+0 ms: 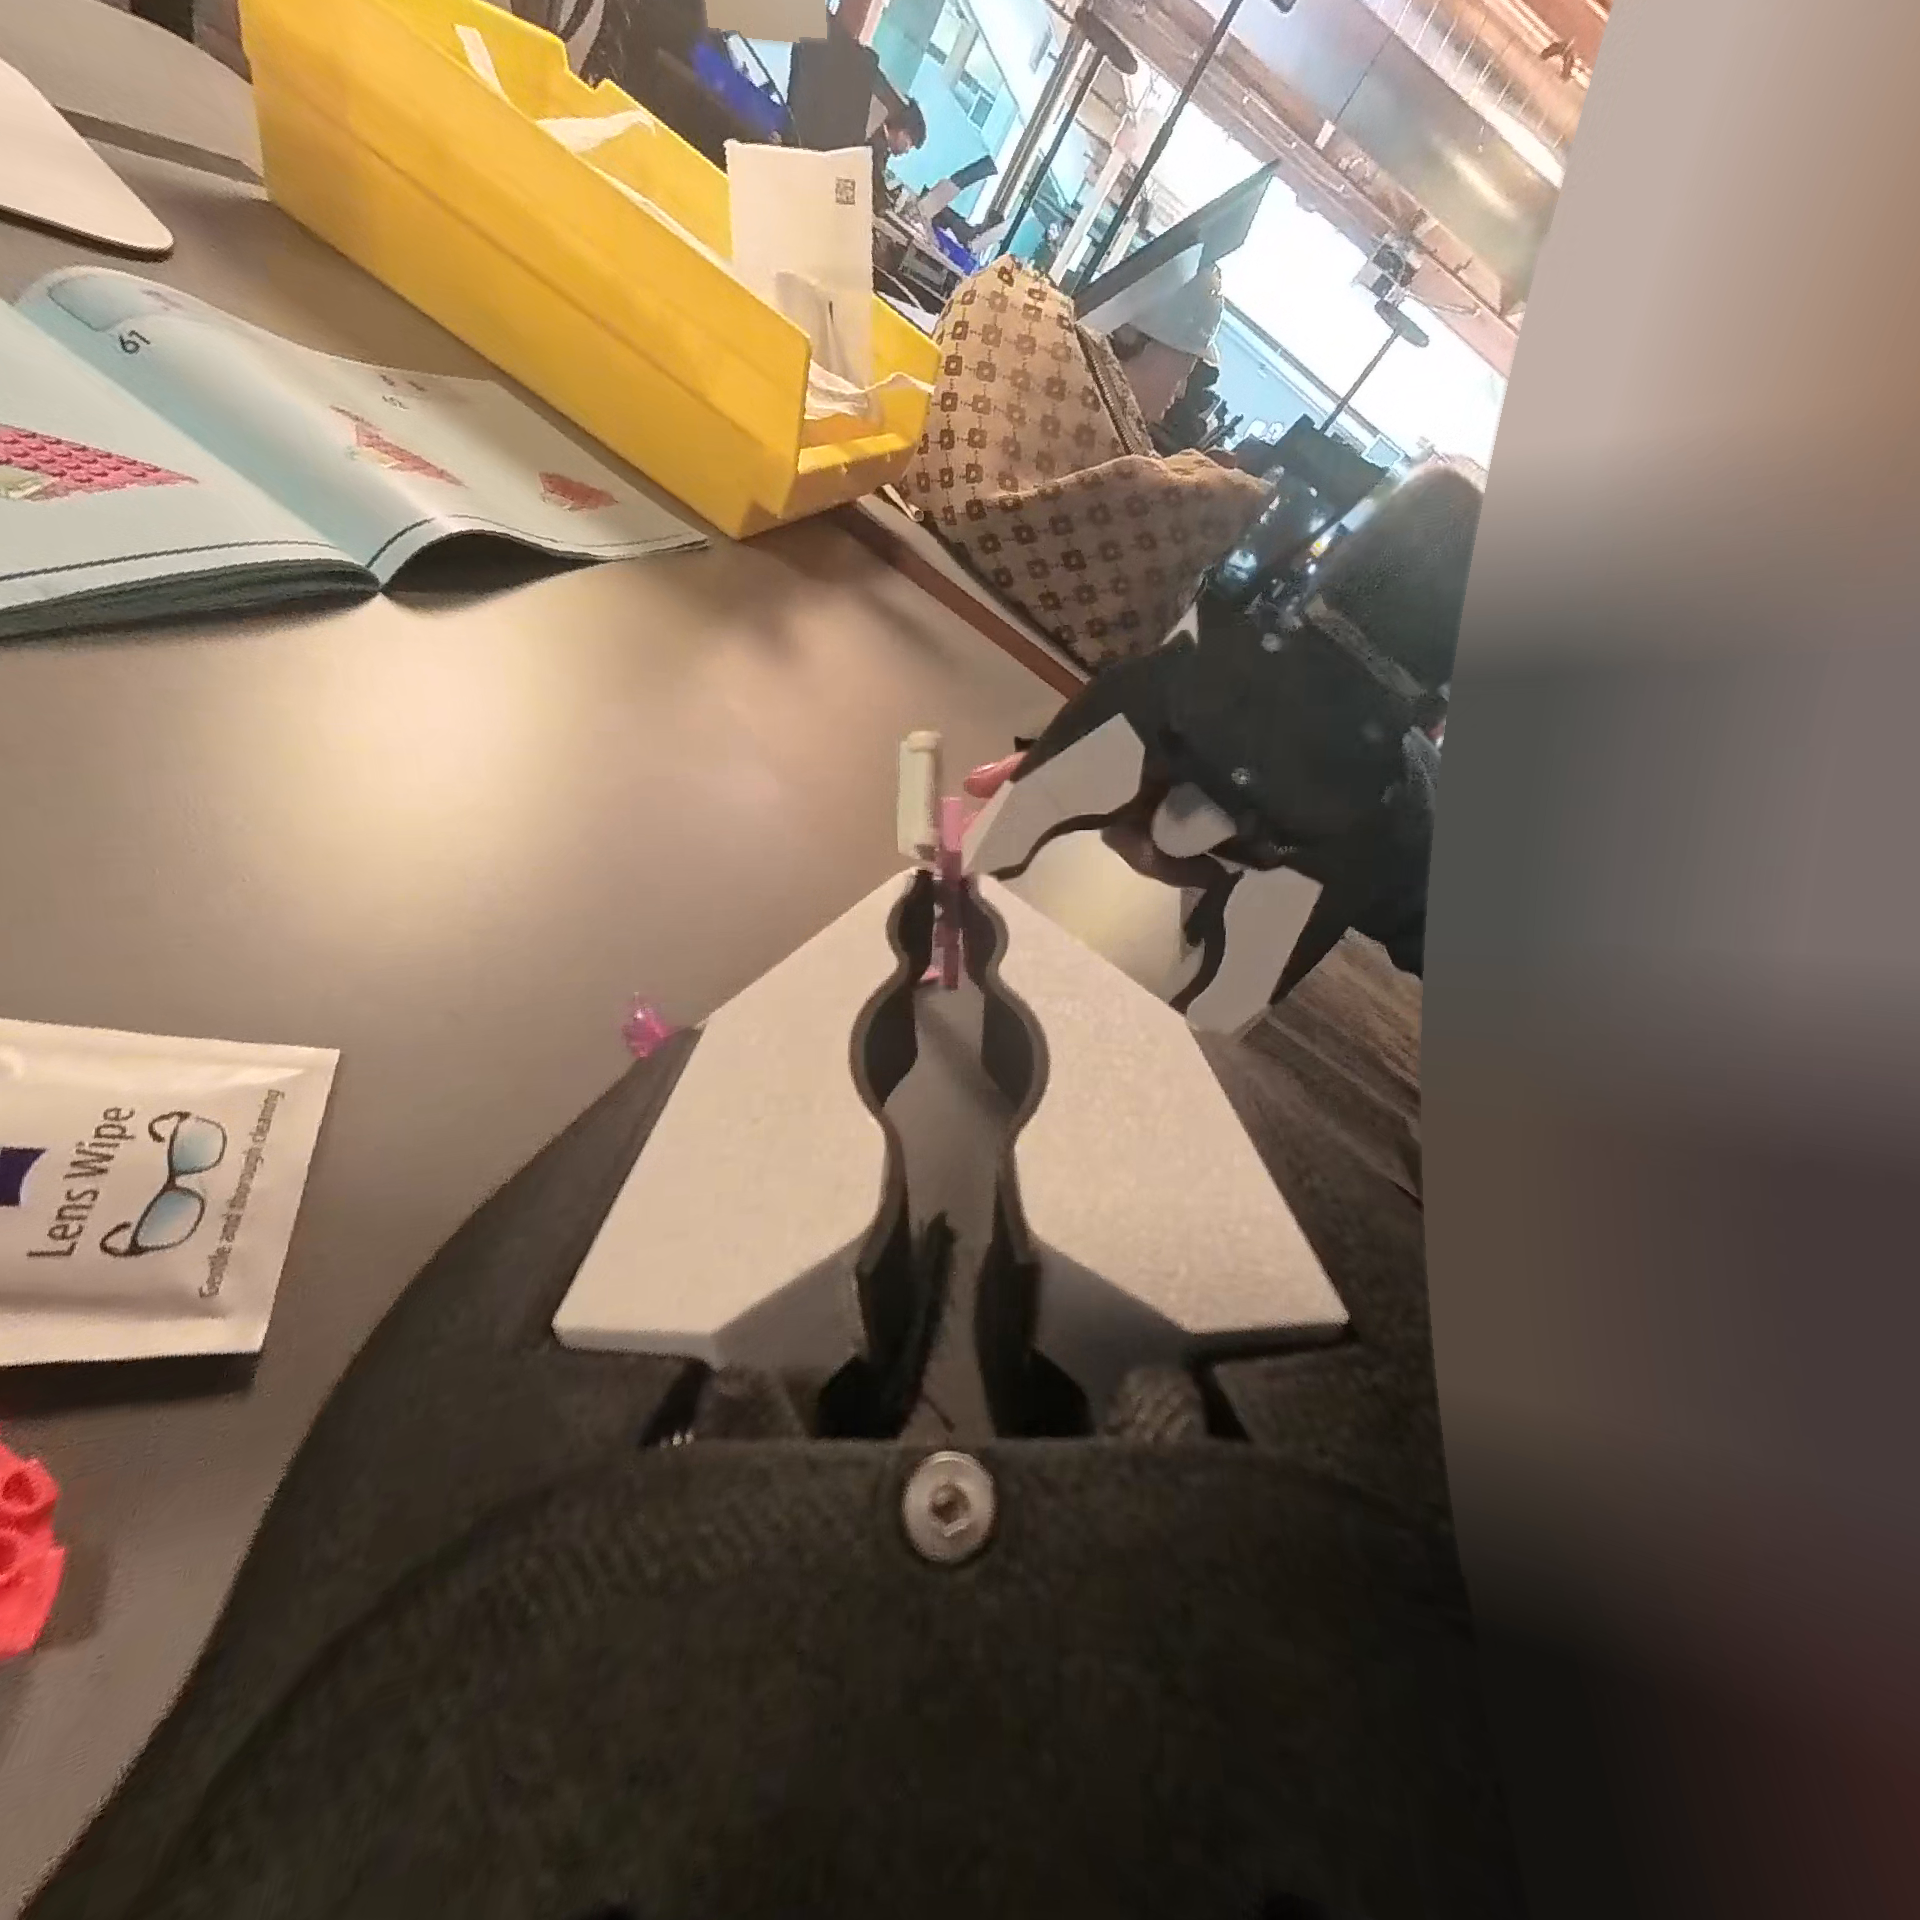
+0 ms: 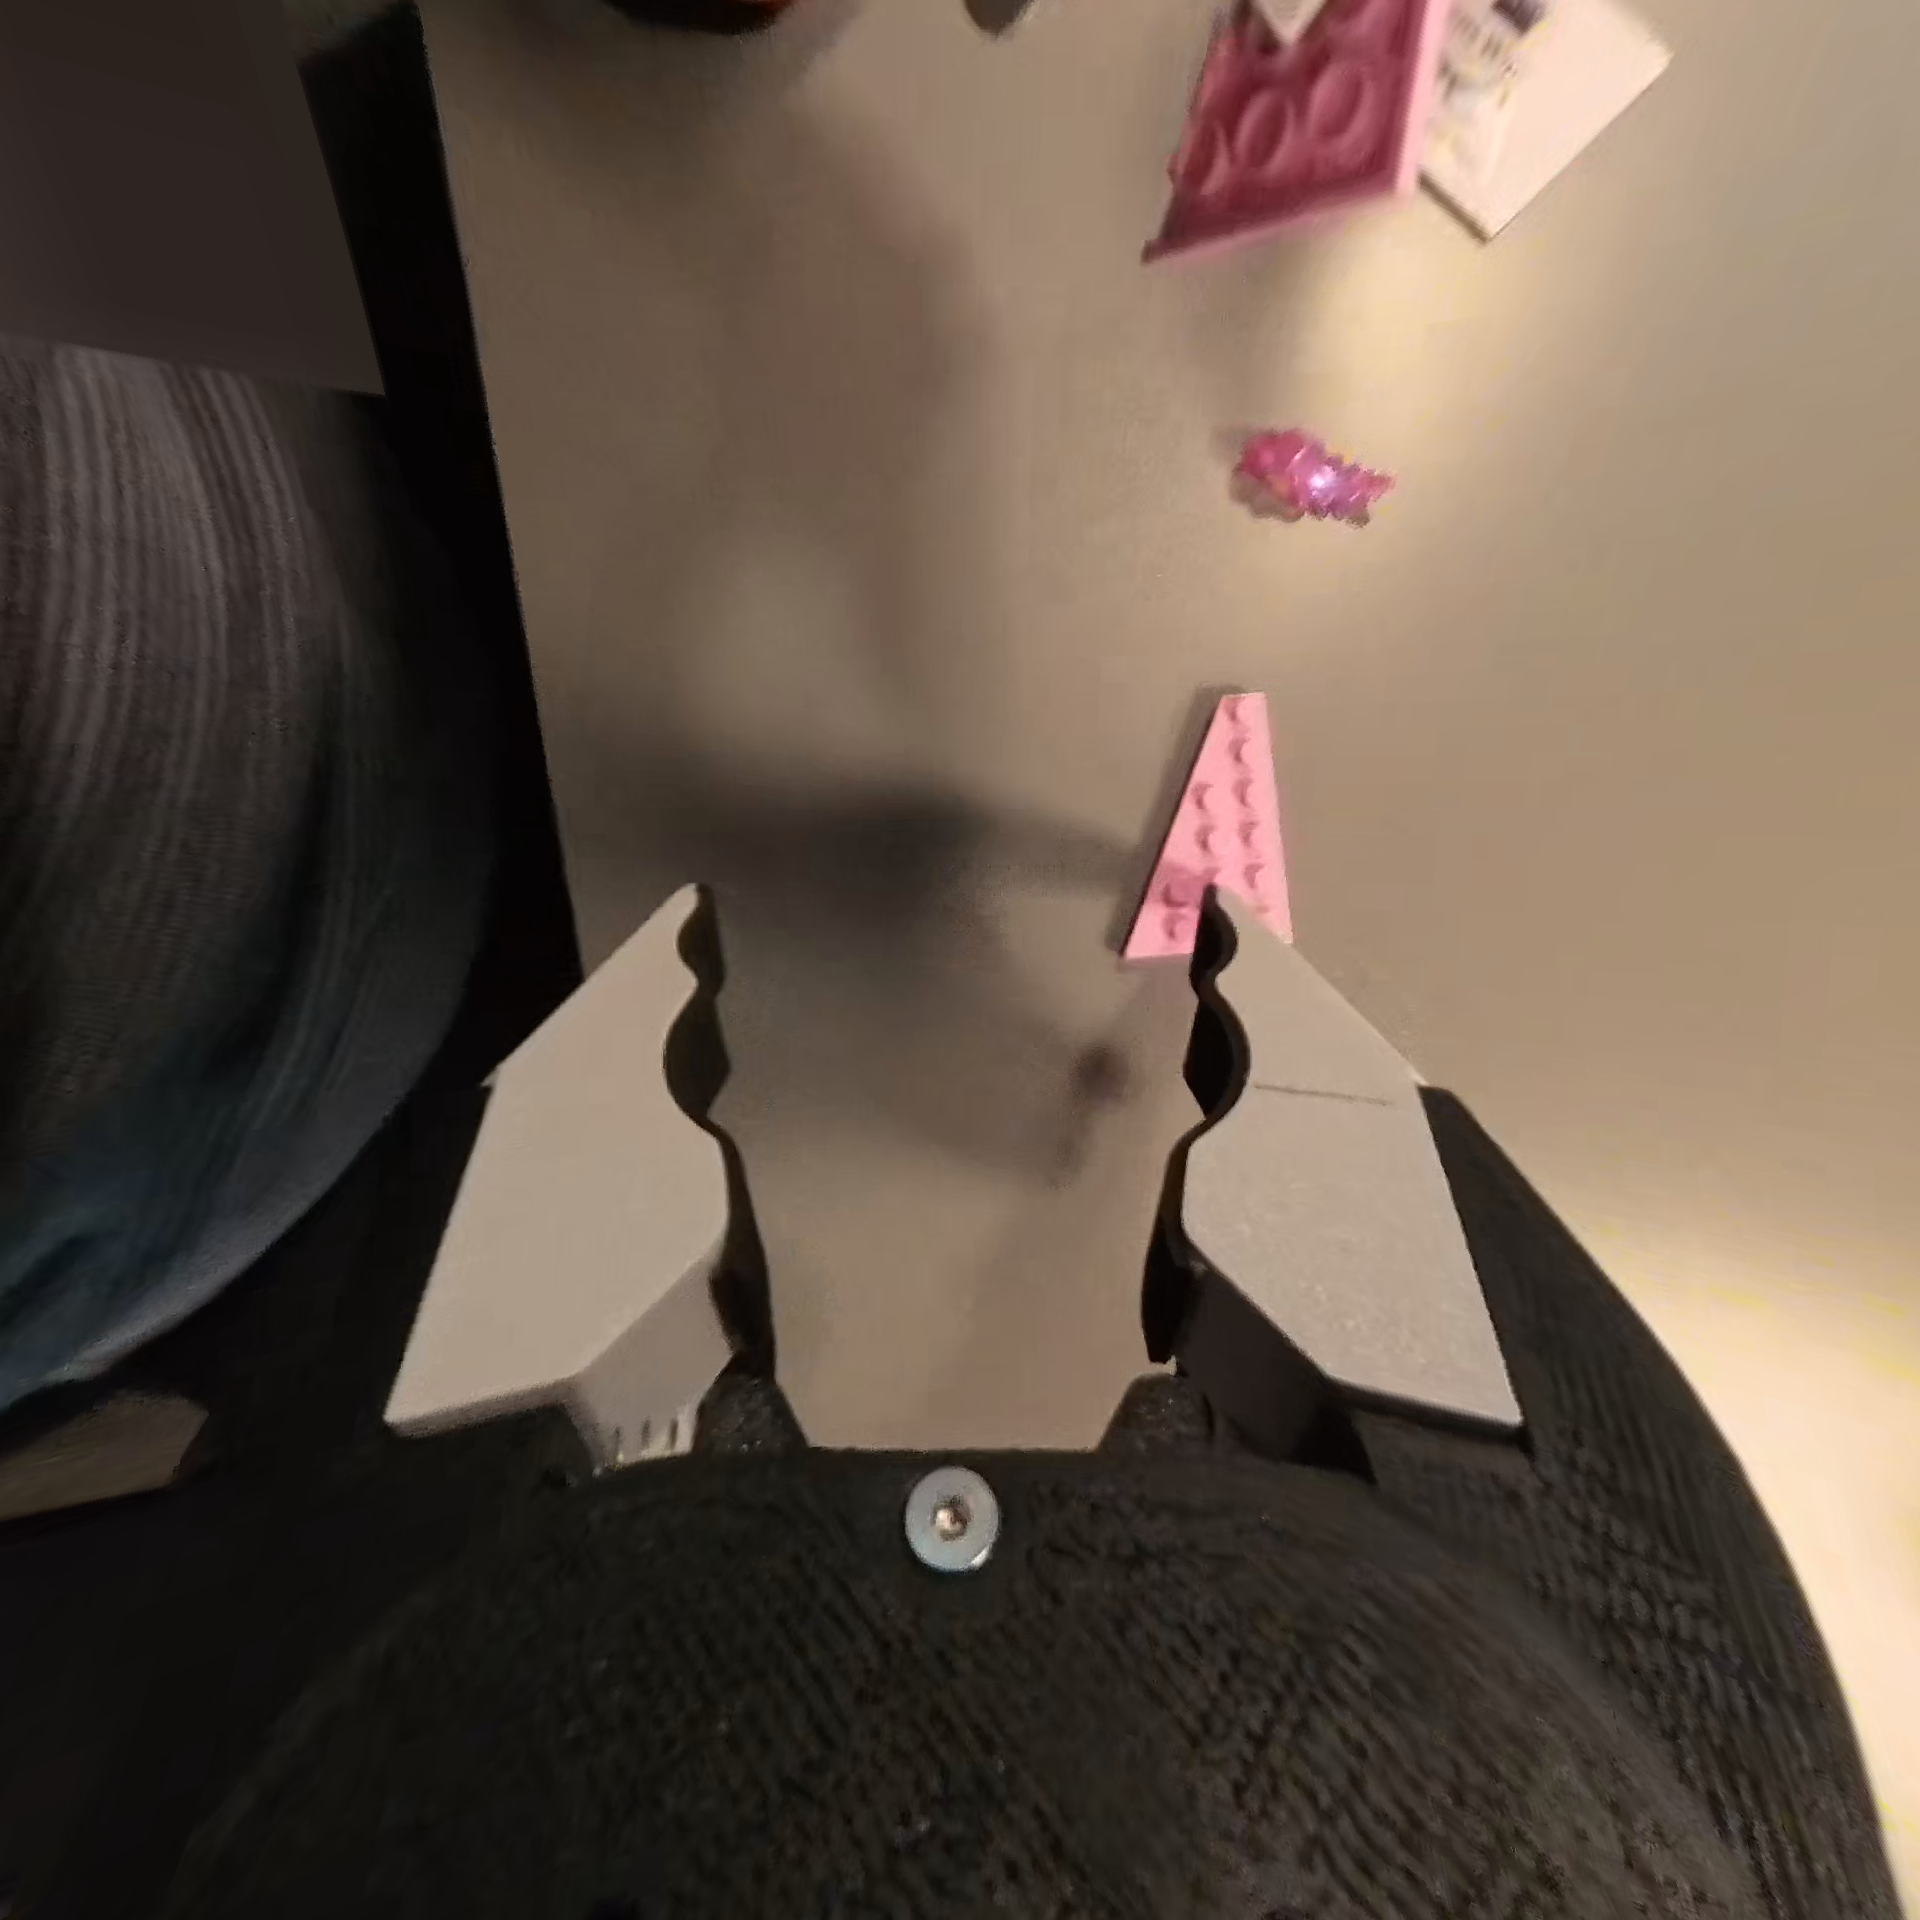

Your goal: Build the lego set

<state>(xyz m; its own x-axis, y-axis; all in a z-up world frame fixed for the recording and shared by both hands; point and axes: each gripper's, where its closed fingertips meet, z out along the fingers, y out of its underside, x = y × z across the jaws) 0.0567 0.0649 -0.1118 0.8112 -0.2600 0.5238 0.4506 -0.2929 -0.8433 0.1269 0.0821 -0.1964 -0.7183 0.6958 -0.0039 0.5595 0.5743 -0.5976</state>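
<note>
Open-plan workshop: desks, yellow parts bin [image 1: 540,260], tripods [image 1: 1174,135].

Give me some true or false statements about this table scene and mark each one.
1. The left gripper is shut on a thin pink piece. True.
2. The right gripper is shut. False: its fingers stand wide apart with nothing between them.
3. A yellow bin stands beyond an open booklet. True.
4. The pink wedge plate lies between the right gripper's fingers. False: it lies past the right fingertip.
5. A white sachet lies on the table. True.
</note>
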